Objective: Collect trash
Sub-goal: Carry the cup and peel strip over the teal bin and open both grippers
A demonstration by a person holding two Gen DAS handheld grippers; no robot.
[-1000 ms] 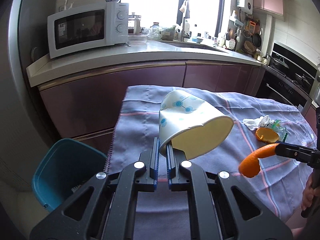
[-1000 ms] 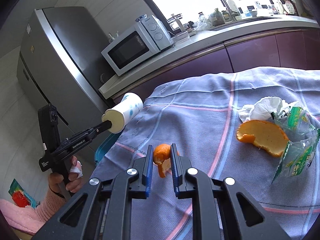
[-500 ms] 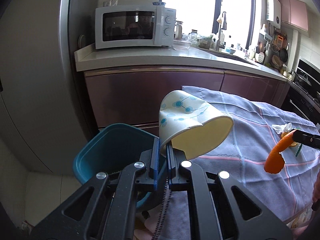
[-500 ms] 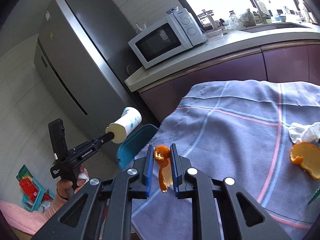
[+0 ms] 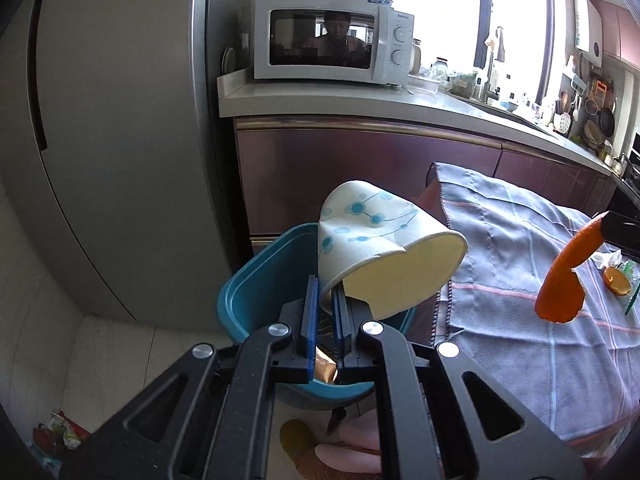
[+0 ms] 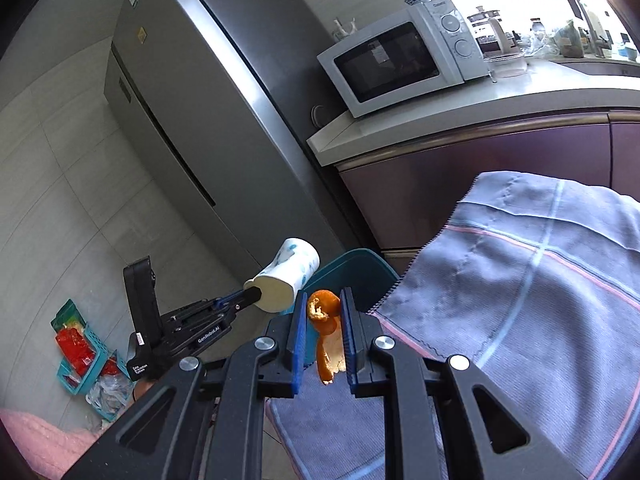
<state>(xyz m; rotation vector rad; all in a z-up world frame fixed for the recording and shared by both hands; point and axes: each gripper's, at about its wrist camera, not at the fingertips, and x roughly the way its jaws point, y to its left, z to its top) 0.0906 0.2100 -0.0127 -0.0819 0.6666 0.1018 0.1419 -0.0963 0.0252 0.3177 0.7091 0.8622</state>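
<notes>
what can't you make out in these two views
- Inside of the bin: left wrist view, mostly covered by the paper cup and the left tool.
- Bin: right wrist view, largely behind the right tool and orange peel.
- Trash left on the cloth: left wrist view, cut off at the right edge.

From my feed: left tongs [image 5: 325, 300] are matt black plastic with blue rubbery pads [image 5: 312, 312] and shiny metal screws. They pinch a paper cup [image 5: 380, 248], matt white with blue print, wall creased and dented. Right tongs [image 6: 322, 332], same build, grip an orange peel [image 6: 326, 320]: dimpled, slightly waxy skin, pale fibrous inside. Bin [image 5: 260, 280] is smooth teal plastic with a faint sheen. Desk cloth [image 6: 540, 288] is woven grey fabric, matt, striped, zigzag-stitched edge. Fridge [image 6: 192, 120] is brushed grey metal. Microwave [image 5: 332, 44] is white plastic with a glossy dark door.
</notes>
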